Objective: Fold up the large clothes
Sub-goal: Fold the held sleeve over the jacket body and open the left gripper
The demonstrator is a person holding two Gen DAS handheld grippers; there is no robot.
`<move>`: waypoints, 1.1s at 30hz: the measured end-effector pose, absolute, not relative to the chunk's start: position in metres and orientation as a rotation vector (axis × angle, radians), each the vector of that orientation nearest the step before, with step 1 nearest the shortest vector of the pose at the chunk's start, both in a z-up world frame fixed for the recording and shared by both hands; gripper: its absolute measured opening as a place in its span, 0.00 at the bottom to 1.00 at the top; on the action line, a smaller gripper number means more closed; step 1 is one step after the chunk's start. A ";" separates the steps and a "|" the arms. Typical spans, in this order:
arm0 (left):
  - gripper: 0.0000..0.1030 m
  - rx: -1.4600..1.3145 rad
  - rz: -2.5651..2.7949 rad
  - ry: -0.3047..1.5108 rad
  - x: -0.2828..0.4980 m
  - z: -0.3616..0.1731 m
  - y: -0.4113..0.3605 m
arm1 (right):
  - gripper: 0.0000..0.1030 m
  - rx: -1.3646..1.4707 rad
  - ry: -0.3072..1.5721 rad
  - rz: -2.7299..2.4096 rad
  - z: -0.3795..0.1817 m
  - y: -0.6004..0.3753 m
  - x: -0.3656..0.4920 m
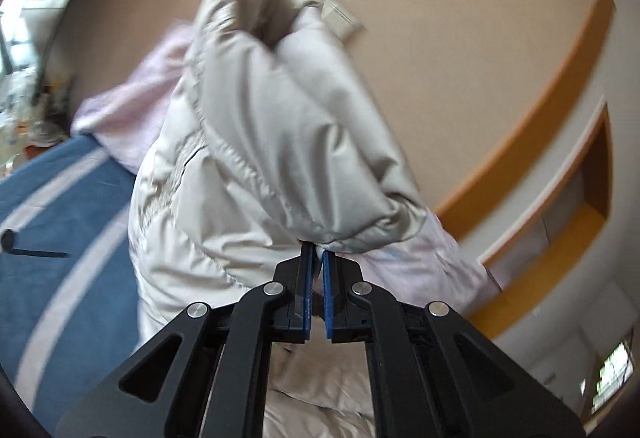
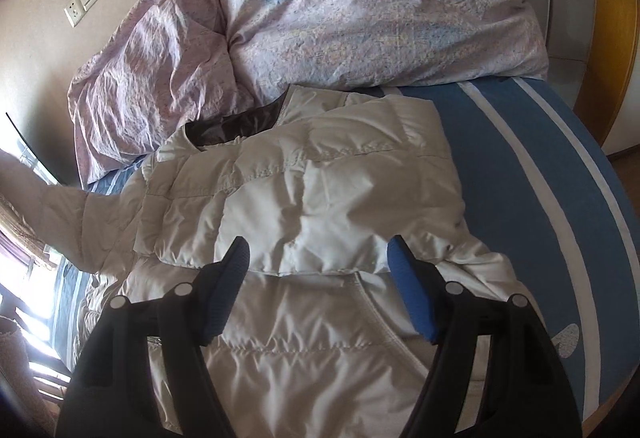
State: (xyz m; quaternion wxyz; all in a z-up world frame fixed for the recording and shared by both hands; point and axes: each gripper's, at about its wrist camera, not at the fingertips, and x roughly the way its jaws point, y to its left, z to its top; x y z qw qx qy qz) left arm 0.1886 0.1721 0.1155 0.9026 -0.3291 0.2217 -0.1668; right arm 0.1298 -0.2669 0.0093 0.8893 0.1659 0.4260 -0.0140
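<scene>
A pale grey puffer jacket (image 2: 304,206) lies spread on a blue bed sheet with white stripes (image 2: 532,166); its dark collar lining shows near the top. One sleeve (image 1: 280,126) is lifted into the air, its cuff edge pinched by my left gripper (image 1: 317,250), which is shut on it. The sleeve bulges up in front of the wall and hides part of the view. My right gripper (image 2: 318,250) hovers open just above the jacket's body, with a folded-over sleeve lying below and between its blue pads (image 2: 412,298); they do not press on it.
A crumpled lilac duvet (image 2: 360,10) is heaped at the head of the bed against the wall. Wall sockets (image 2: 82,4) sit left of it. A window (image 1: 28,18) and cluttered shelf lie beyond the bed. An orange-trimmed wall niche (image 1: 576,206) is at the right.
</scene>
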 end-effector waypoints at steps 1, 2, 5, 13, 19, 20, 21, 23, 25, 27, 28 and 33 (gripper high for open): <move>0.03 -0.648 -0.393 0.481 0.193 0.115 0.148 | 0.70 0.344 0.882 -0.034 0.010 -0.269 0.129; 0.03 -0.632 -0.424 0.498 0.195 0.112 0.132 | 0.70 0.345 0.880 -0.039 0.010 -0.271 0.128; 0.03 -0.590 -0.514 0.577 0.205 0.095 0.086 | 0.70 0.354 0.872 -0.063 0.010 -0.280 0.124; 0.03 -0.374 -0.583 0.781 0.216 0.034 -0.016 | 0.70 0.368 0.872 -0.102 0.006 -0.294 0.125; 0.03 -0.177 -0.548 0.891 0.215 -0.013 -0.065 | 0.70 0.383 0.876 -0.105 0.004 -0.294 0.134; 0.03 -0.163 -0.540 0.909 0.215 -0.019 -0.068 | 0.70 0.385 0.875 -0.103 0.004 -0.293 0.135; 0.04 -0.156 -0.527 0.922 0.216 -0.023 -0.069 | 0.70 0.389 0.872 -0.102 0.005 -0.294 0.136; 0.04 -0.150 -0.520 0.931 0.214 -0.024 -0.070 | 0.70 0.397 0.865 -0.105 0.007 -0.294 0.138; 0.08 -0.153 -0.523 0.925 0.206 -0.018 -0.070 | 0.70 0.416 0.859 -0.099 0.009 -0.295 0.140; 0.10 -0.170 -0.535 0.924 0.204 -0.015 -0.066 | 0.70 0.431 0.855 -0.087 0.011 -0.294 0.141; 0.11 -0.179 -0.542 0.925 0.206 -0.014 -0.065 | 0.70 0.441 0.853 -0.074 0.013 -0.293 0.143; 0.24 -0.244 -0.588 0.962 0.206 -0.017 -0.052 | 0.70 0.523 0.859 0.015 0.016 -0.288 0.153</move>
